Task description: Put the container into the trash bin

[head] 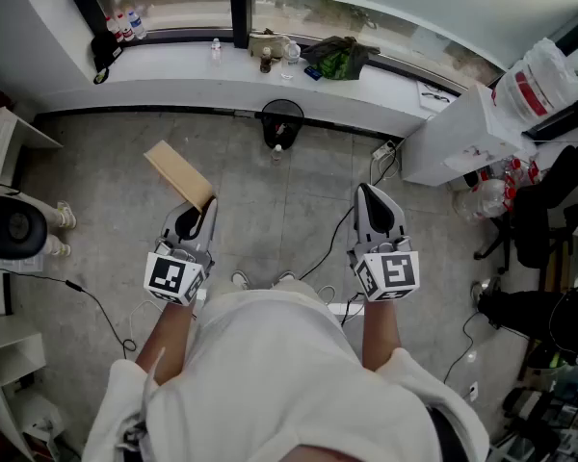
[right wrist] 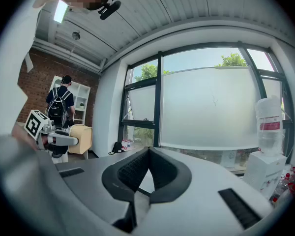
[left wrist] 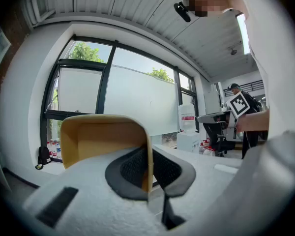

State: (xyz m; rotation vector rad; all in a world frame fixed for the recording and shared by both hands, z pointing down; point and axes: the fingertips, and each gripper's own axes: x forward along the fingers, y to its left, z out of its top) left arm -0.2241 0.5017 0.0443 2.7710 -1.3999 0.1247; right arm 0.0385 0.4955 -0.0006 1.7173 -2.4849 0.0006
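Note:
A tan, open box-shaped container sticks out forward and to the left from my left gripper, which is shut on its wall. In the left gripper view the container fills the middle, its thin edge pinched between the dark pads. A black round trash bin stands on the grey floor ahead, against the low wall under the window. My right gripper is held level with the left one, shut with nothing in it; in its own view the right gripper has its pads touching at the tips.
A small bottle stands just in front of the bin. The windowsill carries bottles and a green bag. A white cabinet and a black chair are at right, white shelves at left. Cables cross the floor. A person with a backpack stands to the left.

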